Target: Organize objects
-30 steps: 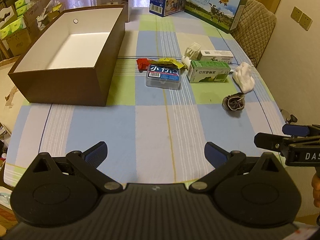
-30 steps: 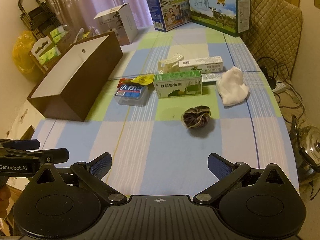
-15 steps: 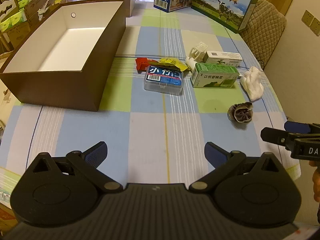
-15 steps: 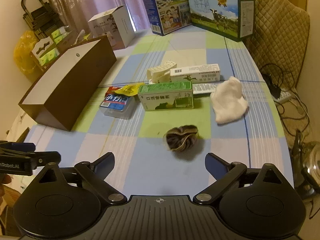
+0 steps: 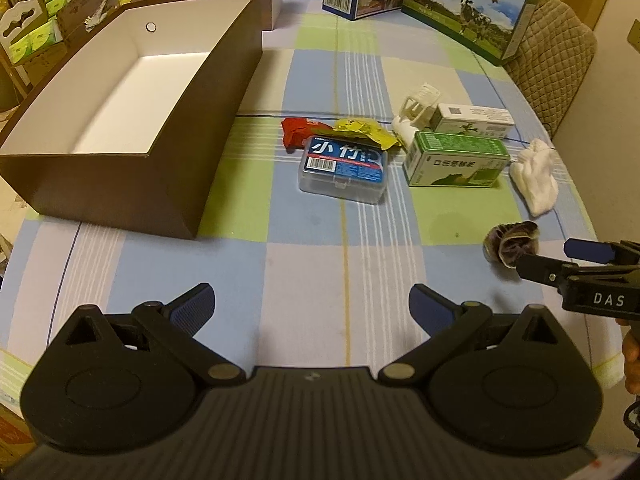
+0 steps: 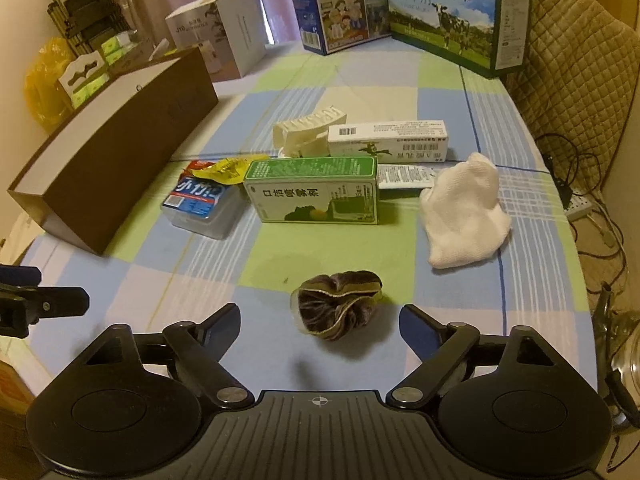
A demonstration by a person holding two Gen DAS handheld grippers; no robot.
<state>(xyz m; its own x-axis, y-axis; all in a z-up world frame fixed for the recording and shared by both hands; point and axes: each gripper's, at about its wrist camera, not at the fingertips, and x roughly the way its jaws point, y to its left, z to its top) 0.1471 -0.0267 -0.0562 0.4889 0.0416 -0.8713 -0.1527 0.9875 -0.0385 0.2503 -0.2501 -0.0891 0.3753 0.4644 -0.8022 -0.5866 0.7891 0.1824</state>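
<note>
An open brown box (image 5: 120, 176) with a white inside stands at the table's left; it also shows in the right wrist view (image 6: 116, 160). Loose items lie mid-table: a clear floss case (image 5: 344, 168), red and yellow wrappers (image 5: 360, 130), a green carton (image 6: 312, 190), a white carton (image 6: 388, 136), a white clip (image 6: 304, 126), a white cloth (image 6: 464, 216) and a dark scrunchie (image 6: 338, 310). My right gripper (image 6: 320, 326) is open, its fingers either side of the scrunchie. My left gripper (image 5: 310, 308) is open and empty over bare cloth near the front edge.
Two milk cartons (image 6: 456, 16) and a white humidifier box (image 6: 220, 32) stand along the table's far edge. A quilted chair (image 6: 576, 64) is at the right, with cables on the floor. The right gripper's finger (image 5: 540, 270) shows beside the scrunchie in the left wrist view.
My right gripper has moved forward and down until its open fingers flank the scrunchie. My left gripper has drifted slightly forward. Nothing on the table has moved.
</note>
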